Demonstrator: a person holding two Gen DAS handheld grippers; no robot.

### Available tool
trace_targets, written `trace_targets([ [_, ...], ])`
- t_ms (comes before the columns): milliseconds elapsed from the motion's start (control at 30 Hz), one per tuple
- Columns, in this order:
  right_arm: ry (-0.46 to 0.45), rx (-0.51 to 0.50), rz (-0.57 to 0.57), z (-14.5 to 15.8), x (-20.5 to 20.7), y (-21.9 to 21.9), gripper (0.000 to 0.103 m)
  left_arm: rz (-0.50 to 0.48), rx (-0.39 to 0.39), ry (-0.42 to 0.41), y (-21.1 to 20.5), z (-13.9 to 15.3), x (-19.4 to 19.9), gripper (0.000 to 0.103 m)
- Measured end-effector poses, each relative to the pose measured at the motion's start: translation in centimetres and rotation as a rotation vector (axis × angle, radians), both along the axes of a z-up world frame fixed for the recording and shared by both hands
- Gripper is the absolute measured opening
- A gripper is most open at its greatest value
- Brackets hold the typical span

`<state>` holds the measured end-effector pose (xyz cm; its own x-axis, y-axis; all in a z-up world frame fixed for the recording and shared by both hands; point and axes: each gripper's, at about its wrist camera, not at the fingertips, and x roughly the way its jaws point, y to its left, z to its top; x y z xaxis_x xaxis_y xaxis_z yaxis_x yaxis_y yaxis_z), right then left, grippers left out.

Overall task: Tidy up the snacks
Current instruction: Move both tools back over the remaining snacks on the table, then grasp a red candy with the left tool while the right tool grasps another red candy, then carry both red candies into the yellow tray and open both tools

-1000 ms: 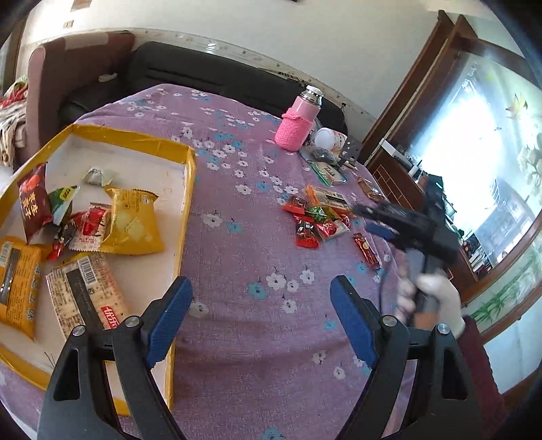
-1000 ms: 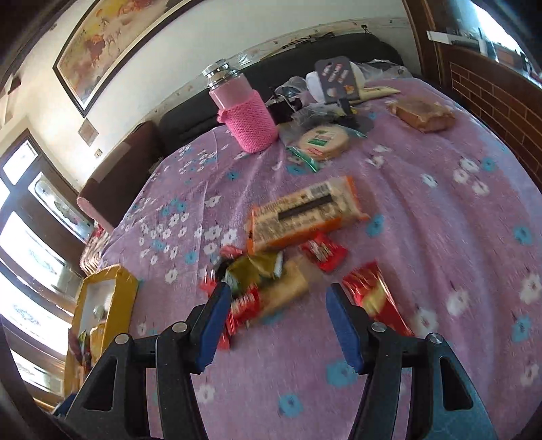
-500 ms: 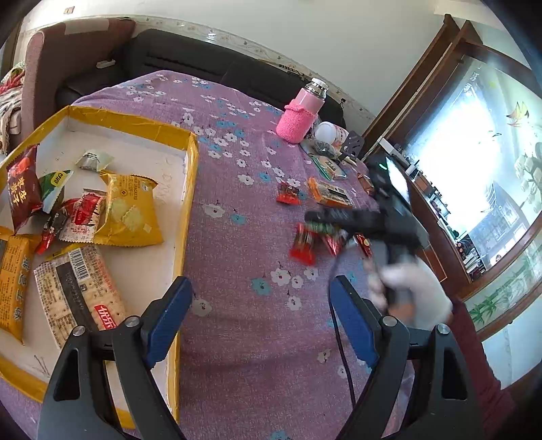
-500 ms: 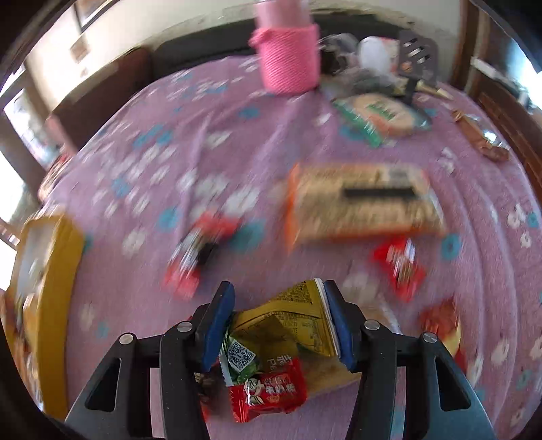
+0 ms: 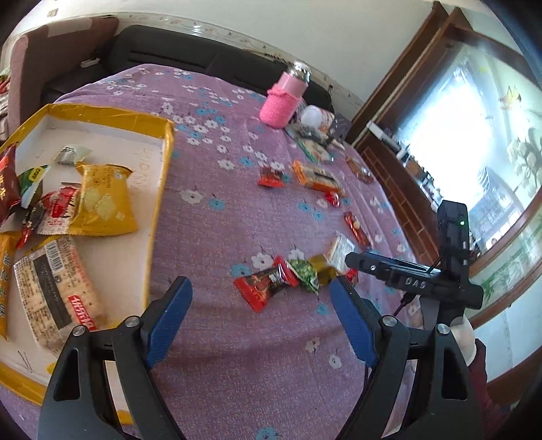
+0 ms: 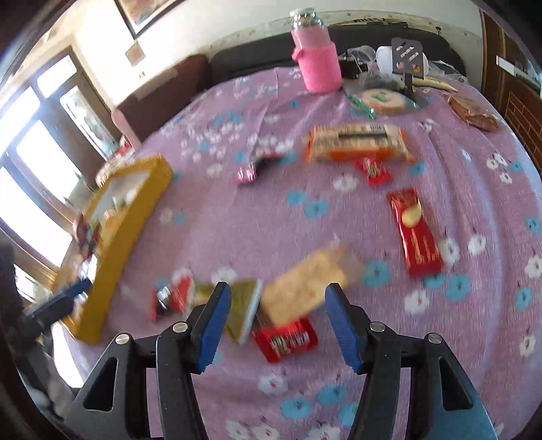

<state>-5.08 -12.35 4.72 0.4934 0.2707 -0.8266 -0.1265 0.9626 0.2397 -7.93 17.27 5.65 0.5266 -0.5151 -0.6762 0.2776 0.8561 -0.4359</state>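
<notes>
Room: bench under purple floral cloth [image 5: 216, 237]. Dark sofa [image 5: 162, 57] along the far side, brown armchair [image 5: 30, 57] at its end. Pale wall [image 5: 338, 37] with patterned trim. Framed picture [image 6: 145, 13] on the wall. Bright windows in dark wood frames [image 5: 406, 74], strong daylight; more glazed panes [image 6: 37, 142] opposite

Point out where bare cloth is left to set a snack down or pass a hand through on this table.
Free: the wide strip of tablecloth between the yellow-rimmed tray and the scattered wrappers, and the cloth under the left gripper. Crowded: the snack cluster at the opening right gripper, the clutter by the pink bottle, and the tray's near half.
</notes>
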Motion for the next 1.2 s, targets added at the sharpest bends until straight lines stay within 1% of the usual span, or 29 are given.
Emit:
trace_targets([
  [67, 0.003, -0.011, -0.018, -0.8, 0.0, 0.0, 0.06, -0.03, 0.036, 0.002, -0.8, -0.3, -0.2, 0.084],
  [100, 0.006, 0.0, -0.022, -1.3, 0.0, 0.1, 0.06, -0.057, 0.071, -0.005, -1.4, -0.4, -0.3, 0.084],
  [167, 0.002, 0.026, -0.01, -2.0, -0.6, 0.3, 0.06, -0.11, 0.171, -0.03, -3.0, -0.8, -0.7, 0.083],
  [200, -0.004, 0.021, -0.007, -2.2, -0.8, 0.5, 0.057, -0.138, 0.217, -0.04, -3.8, -1.0, -0.8, 0.082],
  [233, -0.013, 0.006, -0.005, -2.4, -1.0, 0.8, 0.051, -0.167, 0.238, -0.044, -4.4, -1.2, -0.8, 0.075],
  [267, -0.019, -0.009, -0.004, -2.7, -1.0, 0.9, 0.042, -0.192, 0.252, -0.04, -4.9, -1.5, -0.6, 0.066],
  [300, -0.022, -0.026, -0.005, -2.8, -1.1, 1.0, 0.032, -0.211, 0.271, -0.033, -5.5, -1.8, -0.3, 0.062],
  [333, -0.032, -0.028, -0.011, -2.8, -1.1, 0.9, 0.03, -0.22, 0.289, -0.029, -5.9, -2.0, 0.1, 0.06],
  [433, -0.045, 0.021, -0.02, -3.0, -1.0, 0.1, 0.028, -0.244, 0.313, -0.032, -7.0, -2.2, 1.4, 0.06],
  [500, -0.057, 0.053, -0.023, -3.1, -0.9, -0.4, 0.027, -0.282, 0.339, -0.018, -8.0, -2.9, 2.4, 0.06],
  [600, -0.068, 0.08, -0.021, -3.1, -1.0, -0.7, 0.027, -0.295, 0.427, 0.003, -9.3, -4.0, 3.6, 0.06],
  [633, -0.073, 0.08, -0.019, -3.1, -0.9, -0.7, 0.027, -0.3, 0.438, -0.012, -9.4, -4.0, 3.7, 0.06],
  [667, -0.076, 0.079, -0.018, -3.1, -1.0, -0.7, 0.027, -0.304, 0.442, -0.007, -9.6, -4.1, 3.8, 0.058],
  [700, -0.08, 0.077, -0.016, -3.1, -1.0, -0.6, 0.027, -0.3, 0.436, -0.006, -9.6, -4.2, 4.0, 0.052],
  [733, -0.082, 0.076, -0.016, -3.1, -1.0, -0.6, 0.027, -0.294, 0.428, -0.01, -9.5, -4.2, 4.0, 0.035],
  [767, -0.084, 0.077, -0.017, -3.1, -1.0, -0.6, 0.027, -0.286, 0.425, -0.014, -9.4, -4.2, 4.0, 0.023],
  [900, -0.094, 0.079, -0.03, -3.1, -1.1, -0.8, 0.027, -0.247, 0.405, -0.026, -8.7, -4.0, 3.6, 0.021],
  [1067, -0.137, 0.086, -0.056, -2.3, -1.7, -1.1, 0.026, -0.18, 0.273, -0.027, -5.8, -2.6, 2.6, 0.021],
  [1100, -0.145, 0.091, -0.061, -2.0, -1.8, -1.1, 0.019, -0.164, 0.247, -0.03, -5.0, -2.2, 2.4, 0.021],
  [1133, -0.155, 0.098, -0.061, -1.6, -2.1, -1.1, 0.009, -0.146, 0.225, -0.036, -4.1, -1.7, 2.3, 0.021],
  [1200, -0.167, 0.119, -0.059, -0.8, -2.5, -0.8, 0.009, -0.105, 0.182, -0.05, -1.8, -0.4, 1.7, 0.021],
])
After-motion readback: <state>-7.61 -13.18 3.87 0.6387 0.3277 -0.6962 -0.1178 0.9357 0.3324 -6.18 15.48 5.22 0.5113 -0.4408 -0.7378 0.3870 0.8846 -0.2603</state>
